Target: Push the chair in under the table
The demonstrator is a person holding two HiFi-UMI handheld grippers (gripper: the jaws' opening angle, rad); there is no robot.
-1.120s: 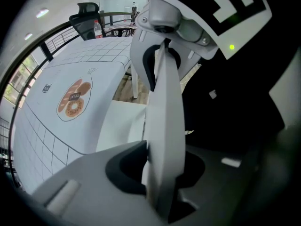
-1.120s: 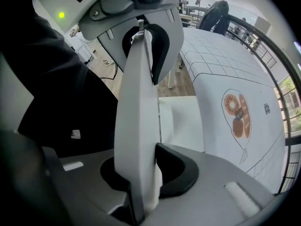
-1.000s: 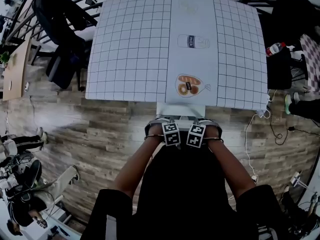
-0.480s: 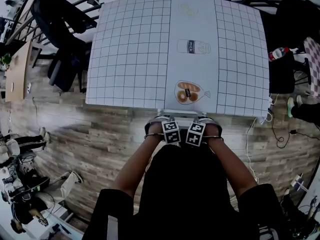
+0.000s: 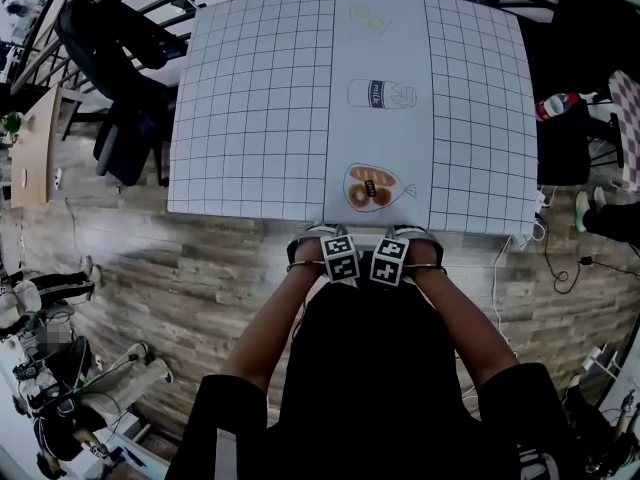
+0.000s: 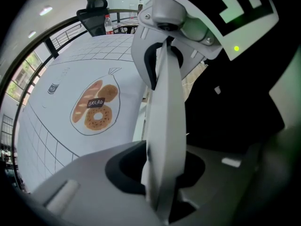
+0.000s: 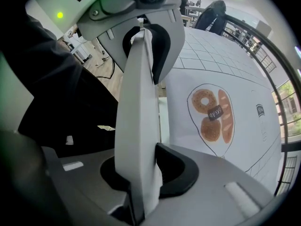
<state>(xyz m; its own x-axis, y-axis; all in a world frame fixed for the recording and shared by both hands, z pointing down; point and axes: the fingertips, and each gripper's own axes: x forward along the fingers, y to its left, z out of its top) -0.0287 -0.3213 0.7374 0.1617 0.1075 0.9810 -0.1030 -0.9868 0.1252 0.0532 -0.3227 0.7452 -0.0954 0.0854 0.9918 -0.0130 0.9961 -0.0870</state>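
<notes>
The thin white chair back (image 6: 163, 107) is clamped edge-on, side by side, by the left hand-held gripper (image 6: 160, 173) and right hand-held gripper (image 7: 138, 173), beside the white gridded table (image 5: 260, 98).

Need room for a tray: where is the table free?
Only printed drawings mark the table: both gridded sides and the middle strip are free. Crowded at the near edge, where left gripper and right gripper clamp the chair back.
</notes>
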